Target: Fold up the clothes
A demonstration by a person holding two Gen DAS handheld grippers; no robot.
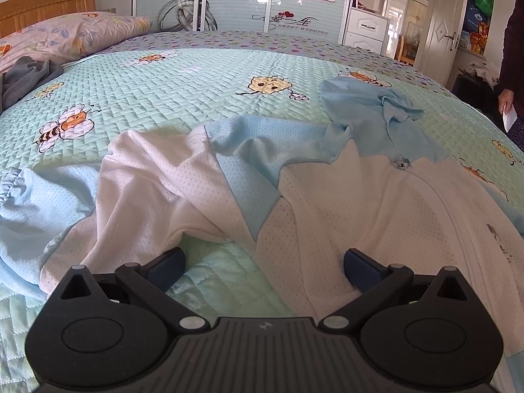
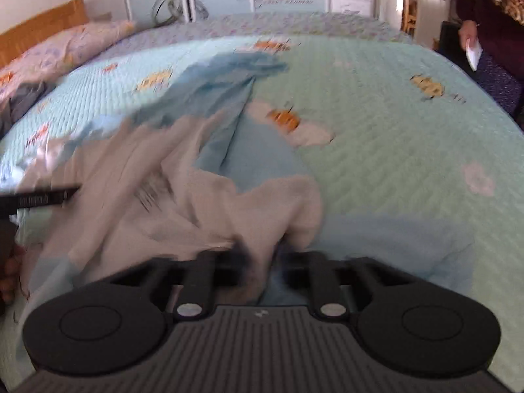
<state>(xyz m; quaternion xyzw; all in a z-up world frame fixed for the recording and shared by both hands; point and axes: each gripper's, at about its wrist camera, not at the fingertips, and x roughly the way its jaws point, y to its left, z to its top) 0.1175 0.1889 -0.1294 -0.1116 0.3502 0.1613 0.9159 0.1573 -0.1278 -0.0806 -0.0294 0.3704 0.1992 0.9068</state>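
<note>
Right claw pinches the white-and-blue jacket hem (to drag it flat on the bed); left claw gapes wide, empty.

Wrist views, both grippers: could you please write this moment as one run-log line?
task: fold clothes | left gripper: open over jacket hem | right gripper: shut on white-and-blue jacket | jacket: spread unfolded on quilted bedspread
</note>
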